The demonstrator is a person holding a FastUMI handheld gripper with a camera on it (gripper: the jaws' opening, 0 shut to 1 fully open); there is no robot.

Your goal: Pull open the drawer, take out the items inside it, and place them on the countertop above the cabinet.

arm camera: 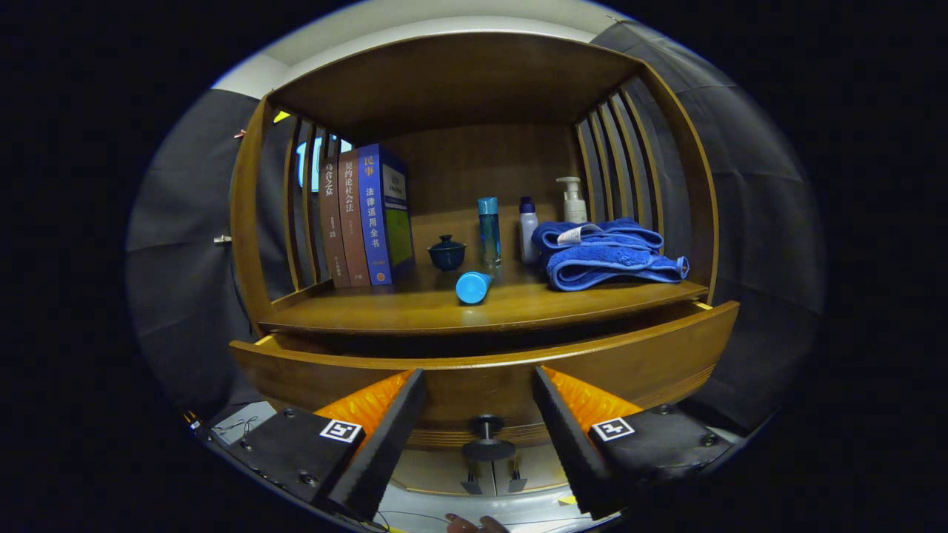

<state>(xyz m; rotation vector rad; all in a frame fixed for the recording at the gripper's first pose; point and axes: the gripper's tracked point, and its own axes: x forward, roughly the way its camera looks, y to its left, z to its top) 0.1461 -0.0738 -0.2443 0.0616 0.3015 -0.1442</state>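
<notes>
Currently, gripper (pixel 480 433) open, fingers straddling knob (pixel 486 438) without touching; drawer (pixel 489 363) partly out, contents hidden. Risk: closing off-centre could slip off knob; bottle (pixel 474 286) lying on countertop (pixel 415 307) may roll.

We saw three upright books (pixel 364 216) at the shelf's left end. Near the back stood a small dark lidded cup (pixel 446 252), with a pump bottle (pixel 572 199) toward the right rear corner. A folded blue towel (pixel 606 254) lay at the right end. We could not read its white tag (pixel 578 234).
</notes>
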